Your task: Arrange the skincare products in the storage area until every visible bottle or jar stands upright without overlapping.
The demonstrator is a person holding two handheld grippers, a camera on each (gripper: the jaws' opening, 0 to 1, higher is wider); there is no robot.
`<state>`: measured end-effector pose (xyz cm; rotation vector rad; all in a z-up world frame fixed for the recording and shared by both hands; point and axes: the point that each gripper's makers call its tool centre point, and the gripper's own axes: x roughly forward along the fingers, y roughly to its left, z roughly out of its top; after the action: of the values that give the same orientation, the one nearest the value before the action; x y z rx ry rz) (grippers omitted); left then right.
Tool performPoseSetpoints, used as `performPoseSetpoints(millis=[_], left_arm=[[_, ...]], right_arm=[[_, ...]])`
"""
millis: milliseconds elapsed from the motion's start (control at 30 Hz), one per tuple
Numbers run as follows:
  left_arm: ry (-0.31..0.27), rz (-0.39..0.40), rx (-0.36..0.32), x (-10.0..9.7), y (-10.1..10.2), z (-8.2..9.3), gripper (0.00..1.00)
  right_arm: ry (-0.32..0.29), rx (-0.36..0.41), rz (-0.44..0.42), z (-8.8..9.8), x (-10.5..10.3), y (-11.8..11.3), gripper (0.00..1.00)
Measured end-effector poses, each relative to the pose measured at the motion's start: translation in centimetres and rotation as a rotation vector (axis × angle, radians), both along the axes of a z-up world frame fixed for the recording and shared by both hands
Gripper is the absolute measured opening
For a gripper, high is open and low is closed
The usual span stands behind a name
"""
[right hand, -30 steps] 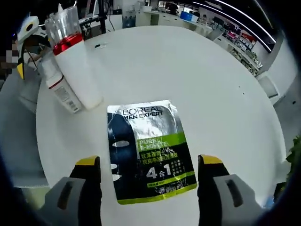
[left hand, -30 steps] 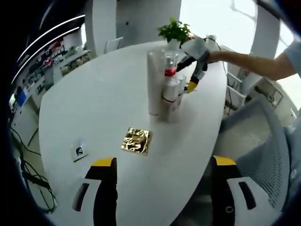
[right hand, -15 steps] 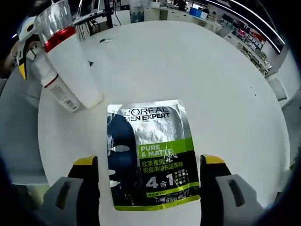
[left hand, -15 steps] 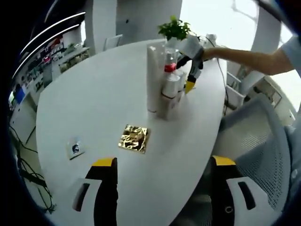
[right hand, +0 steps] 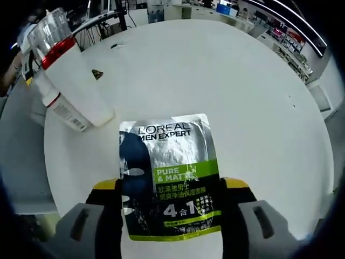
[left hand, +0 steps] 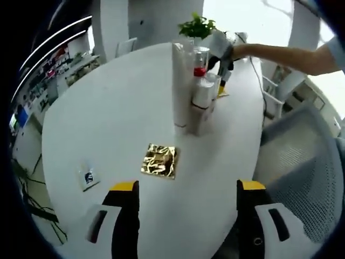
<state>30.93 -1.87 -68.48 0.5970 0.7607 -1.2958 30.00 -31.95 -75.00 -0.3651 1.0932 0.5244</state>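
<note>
Jaws of my right gripper (right hand: 168, 216) stand apart on either side of the lower half of a flat silver, black and green face-mask sachet (right hand: 168, 175) printed "L'OREAL MEN EXPERT", which lies on the round white table (right hand: 242, 102); the yellow-tipped fingers (right hand: 105, 186) sit right at the sachet's edges, but I cannot tell whether they press it. Up and to the left in the right gripper view, a white bottle with a red band and clear cap (right hand: 73, 75) leans across the picture beside a smaller white bottle with a red ring (right hand: 59, 105), the two touching. My left gripper (left hand: 186, 216) hangs over the near edge of the table with its jaws wide apart and nothing between them. Ahead of it lies a crinkled gold foil square (left hand: 159, 161), with a small white card bearing a dark mark (left hand: 89, 175) well off to its left. Farther on, a tall white tube (left hand: 181, 86) stands upright, close against a white pump bottle (left hand: 204, 91) and the red-banded one. Beyond them sit a green potted plant (left hand: 198, 26) and a person's outstretched arm (left hand: 280, 51). A grey mesh chair (left hand: 302, 162) stands at the table's right.
</note>
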Motion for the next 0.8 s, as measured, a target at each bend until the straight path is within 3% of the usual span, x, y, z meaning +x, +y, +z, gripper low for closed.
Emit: performPoseSetpoints(millis=[233,400,633,800], left_arm=[[-0.112,-0.010,0.039,2.7,-1.6,-1.3,0.62],[-0.150,-0.016,0.046,4.1,-3.0,-2.5,0.61],[-0.153,-0.055,0.093,5.1,-3.8,-4.7,0.60],[-0.156,-0.055,0.107,5.9,-3.8,-5.4,0.59]], right_arm=[[-0.005,-0.005,0.018,0.1,-0.2,0.6,0.66],[-0.010,0.009,-0.003,0.2,-0.3,0.6,0.65],[-0.034,0.026,-0.026,0.3,-0.4,0.8,0.63],[-0.040,0.028,-0.032,0.3,-0.5,1.0,0.61]])
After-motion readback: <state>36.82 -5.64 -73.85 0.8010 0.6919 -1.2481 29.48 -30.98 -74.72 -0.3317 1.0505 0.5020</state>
